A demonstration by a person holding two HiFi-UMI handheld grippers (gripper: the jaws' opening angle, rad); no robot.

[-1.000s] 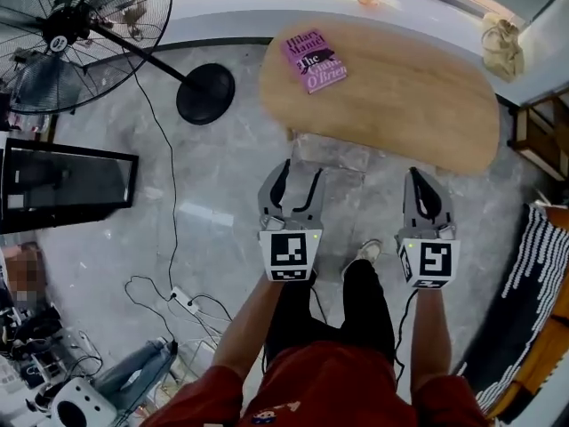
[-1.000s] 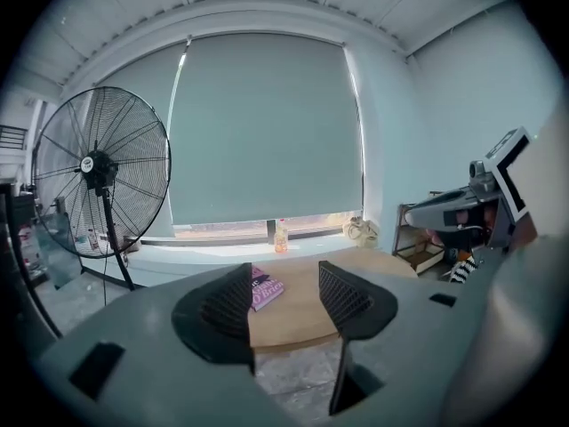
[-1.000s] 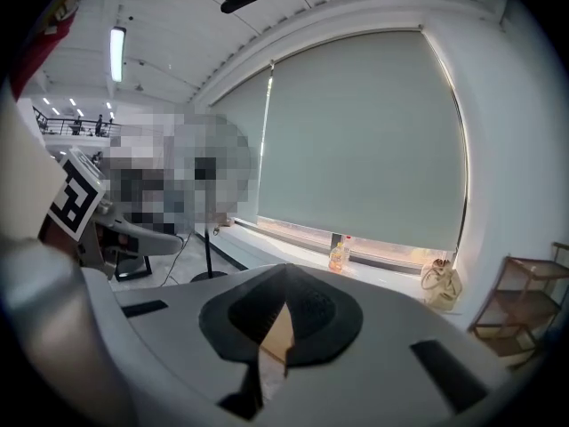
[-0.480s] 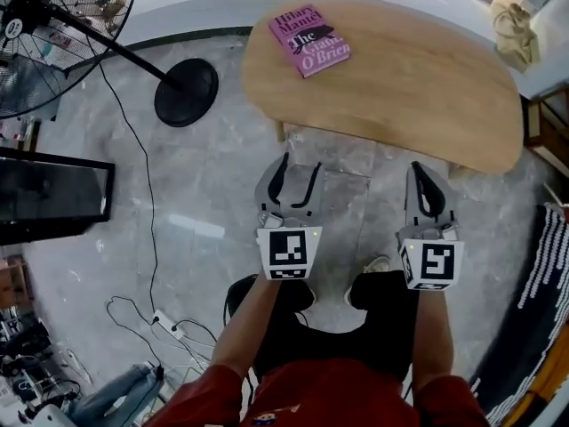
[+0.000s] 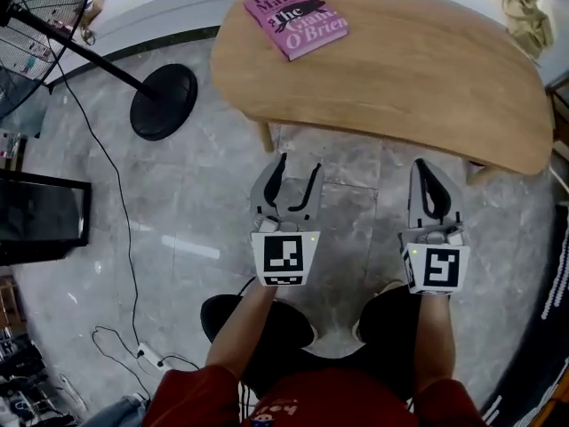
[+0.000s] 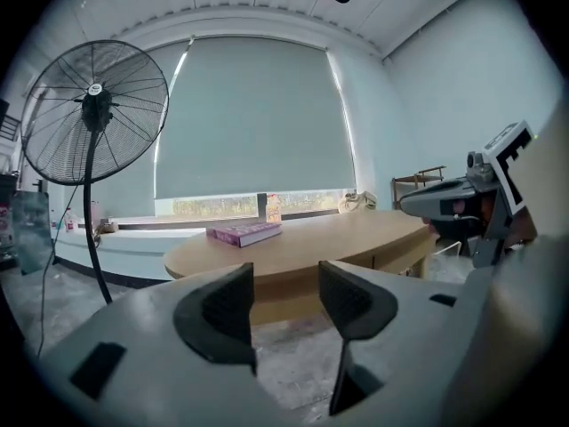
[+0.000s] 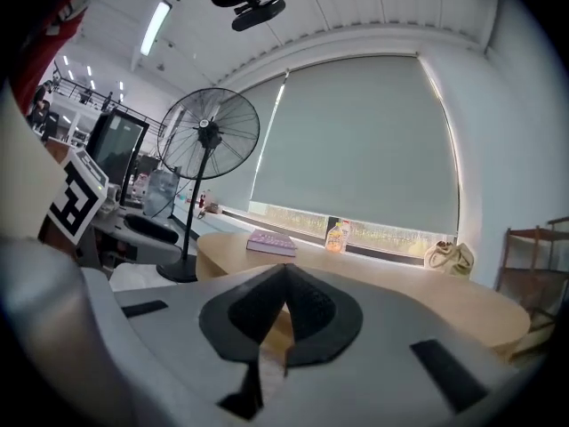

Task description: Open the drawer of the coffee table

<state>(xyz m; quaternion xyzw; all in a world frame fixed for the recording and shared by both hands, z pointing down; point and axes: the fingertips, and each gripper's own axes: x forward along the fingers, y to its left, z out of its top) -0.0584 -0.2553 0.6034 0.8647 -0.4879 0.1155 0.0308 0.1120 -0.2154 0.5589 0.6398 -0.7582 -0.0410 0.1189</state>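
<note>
Grey marble floor (image 5: 178, 203) fills most of the head view, and on it stands the oval wooden coffee table (image 5: 400, 69), its near edge just ahead of both grippers. A pedestal fan (image 5: 164, 103) stands on the floor off the table's left end. The left gripper (image 5: 299, 162) is held low and roughly level in front of the table with its jaws wide apart and nothing between them; the right gripper (image 5: 421, 164) sits alongside it, near the table's right half, with its jaws pressed together and empty. A pink book (image 5: 296, 19) lies on the far left of the surface, and a small cloth bag (image 5: 524, 7) sits at the far right. The drawer itself does not show from above; it must sit under the top, and a seam in the band below the surface in the left gripper view may mark its front, though that cannot be told for sure. The step in hand looks like the approach, with the drawer not yet touched. The next move calls for finding the drawer's front or pull under the edge, bringing the open left jaws onto it, closing, and drawing straight back toward the person
</note>
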